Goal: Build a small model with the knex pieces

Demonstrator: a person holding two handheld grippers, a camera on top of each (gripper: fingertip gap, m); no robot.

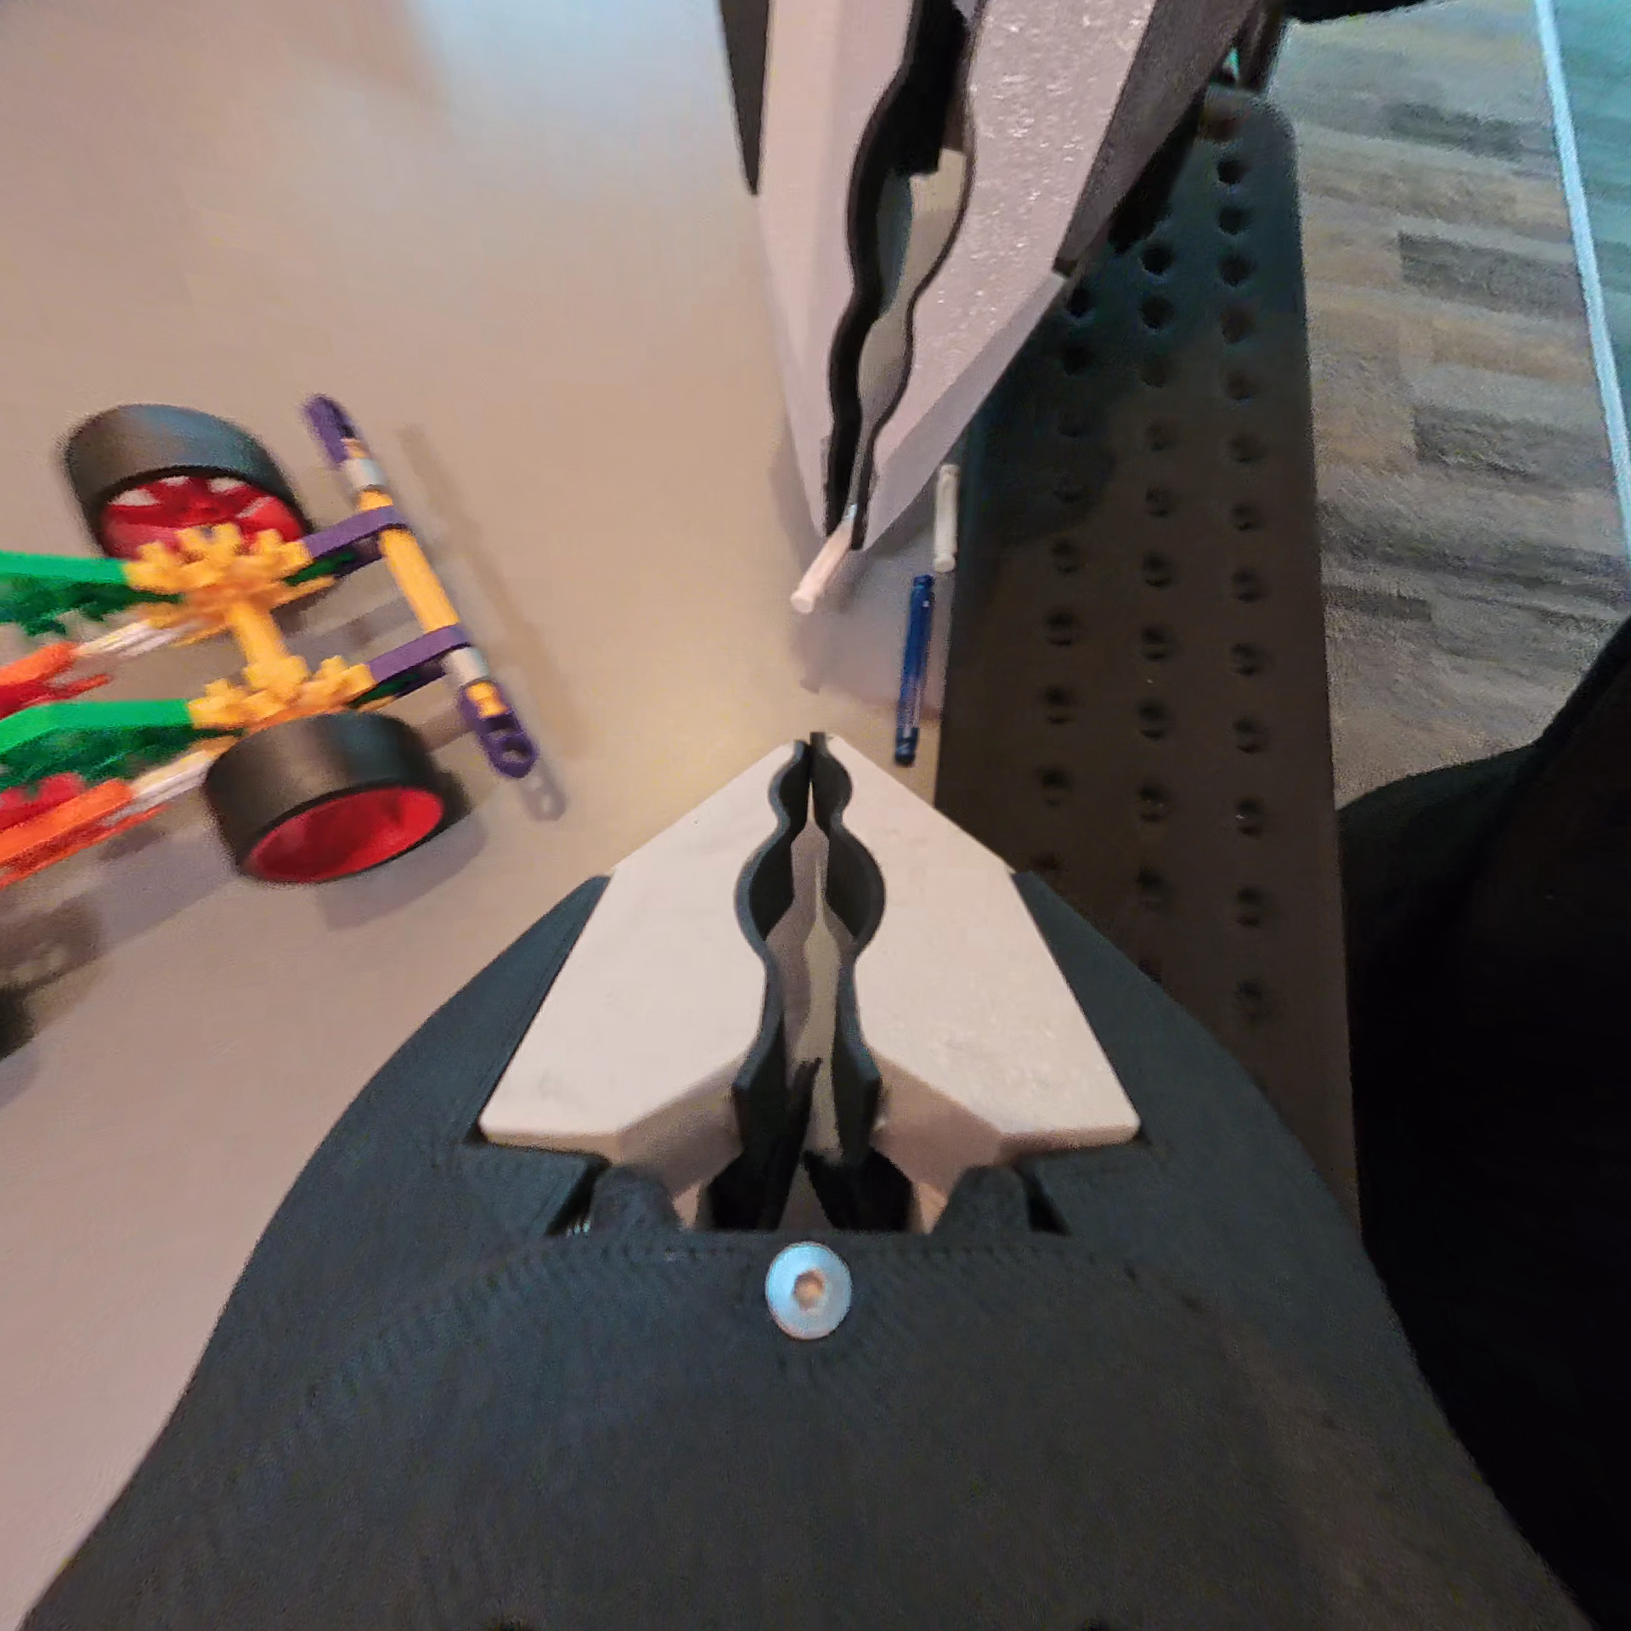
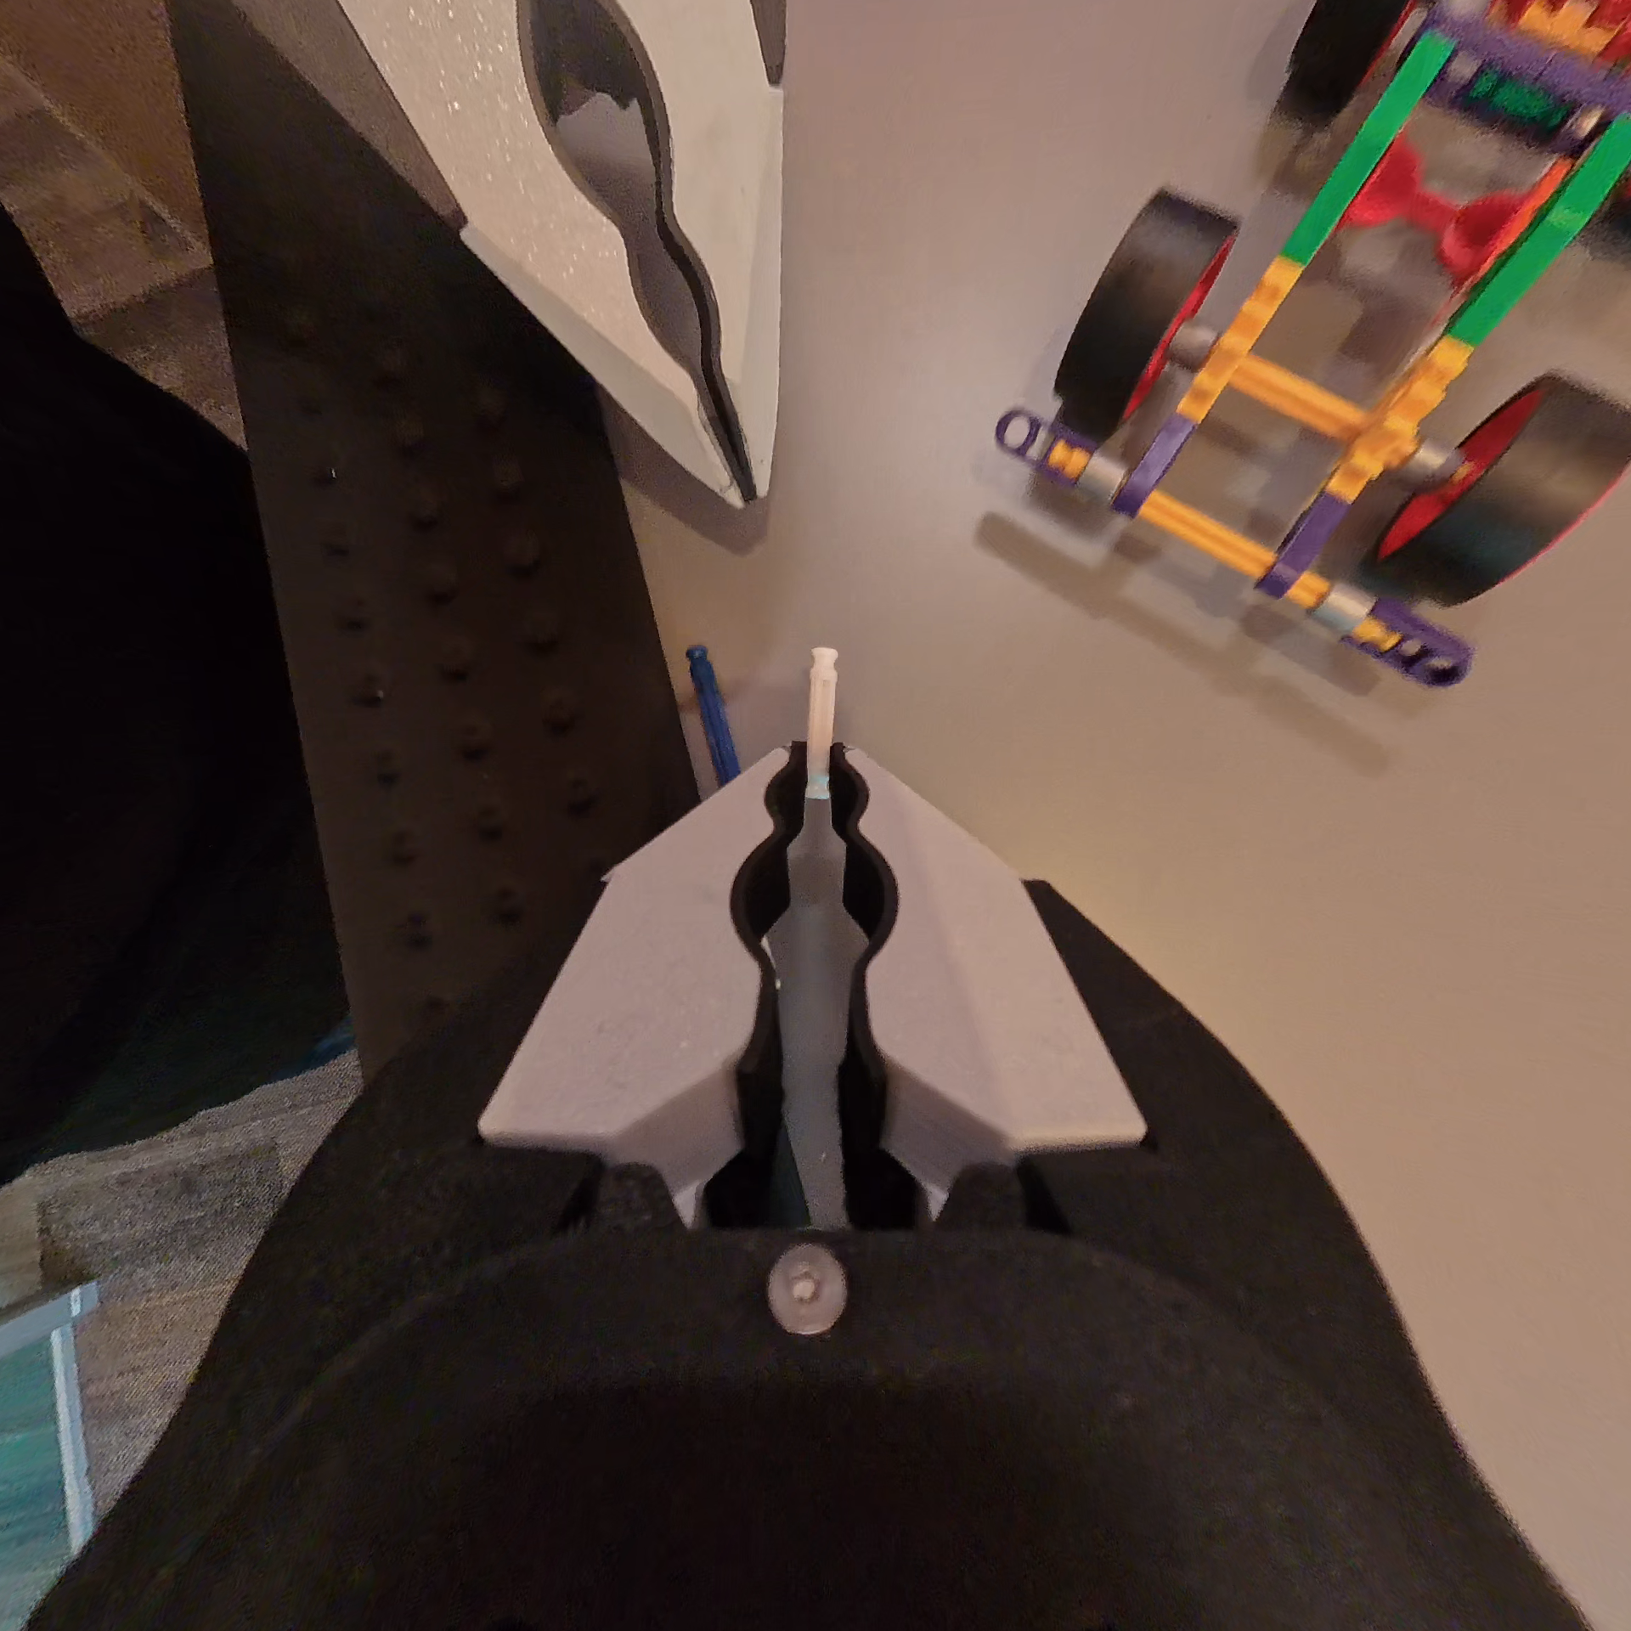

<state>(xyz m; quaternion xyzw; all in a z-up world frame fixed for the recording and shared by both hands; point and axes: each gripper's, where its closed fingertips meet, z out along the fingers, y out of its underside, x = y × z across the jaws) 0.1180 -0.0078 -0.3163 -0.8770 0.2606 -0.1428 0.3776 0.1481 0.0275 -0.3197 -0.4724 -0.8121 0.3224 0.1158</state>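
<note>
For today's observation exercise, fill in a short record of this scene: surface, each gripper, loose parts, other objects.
surface: beige table
left gripper: shut, empty
right gripper: shut on a white rod
loose parts: blue rod and second white rod beside a black perforated strip
other objects: toy car of coloured rods, black wheels

Left gripper (image 1: 810, 750): fingers closed together, empty, over the beige worktop (image 1: 547, 291) near its edge. Right gripper (image 1: 849, 529) pinches a white rod (image 1: 823, 574). Blue rod (image 1: 913, 668) and second white rod (image 1: 946, 516) lie against the black perforated strip (image 1: 1147, 618). Toy car (image 1: 256, 653) well apart.
</note>
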